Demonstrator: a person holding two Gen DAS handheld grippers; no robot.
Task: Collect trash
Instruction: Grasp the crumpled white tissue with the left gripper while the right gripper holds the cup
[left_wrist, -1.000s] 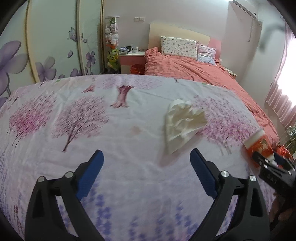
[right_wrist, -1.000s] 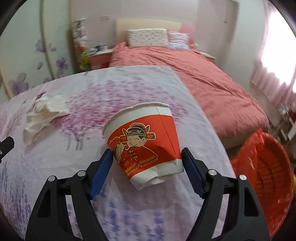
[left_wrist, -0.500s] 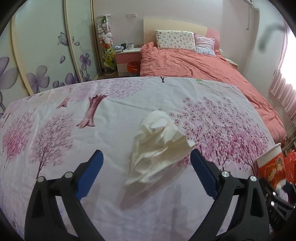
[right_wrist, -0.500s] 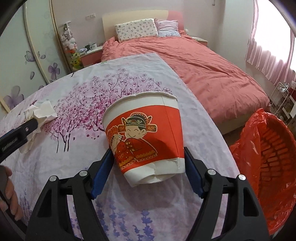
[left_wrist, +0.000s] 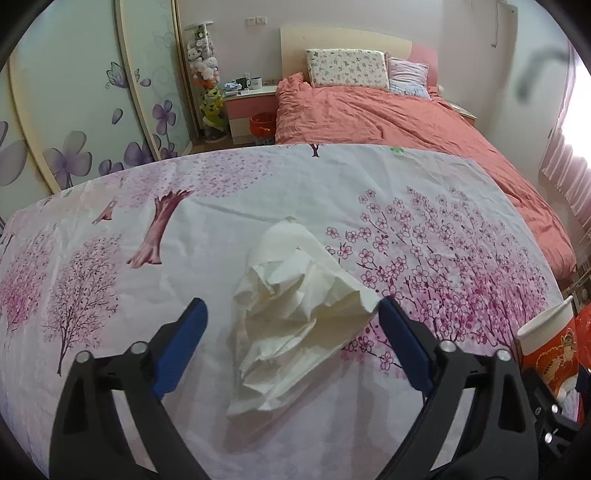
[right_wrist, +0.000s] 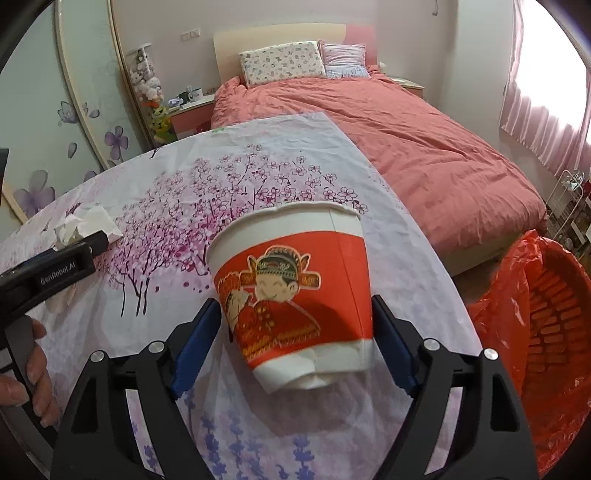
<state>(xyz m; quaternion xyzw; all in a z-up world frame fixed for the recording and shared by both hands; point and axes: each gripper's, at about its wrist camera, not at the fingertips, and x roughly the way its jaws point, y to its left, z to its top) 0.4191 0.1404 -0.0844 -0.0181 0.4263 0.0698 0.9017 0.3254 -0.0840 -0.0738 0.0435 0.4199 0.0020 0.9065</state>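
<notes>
While I held both tools over the flower-print sheet (left_wrist: 110, 229), the left tool (left_wrist: 291, 314) had its jaws closing around the crumpled tissue (left_wrist: 295, 302), pads clear of it; its long axis ran away from the camera. The right tool (right_wrist: 295, 314) was clamped on the paper cup (right_wrist: 291, 291), jaws easing apart, cup tilted, mouth pointing away. Only my right view showed the red-lined basket (right_wrist: 554, 317) beside the bed (right_wrist: 424, 140).
</notes>
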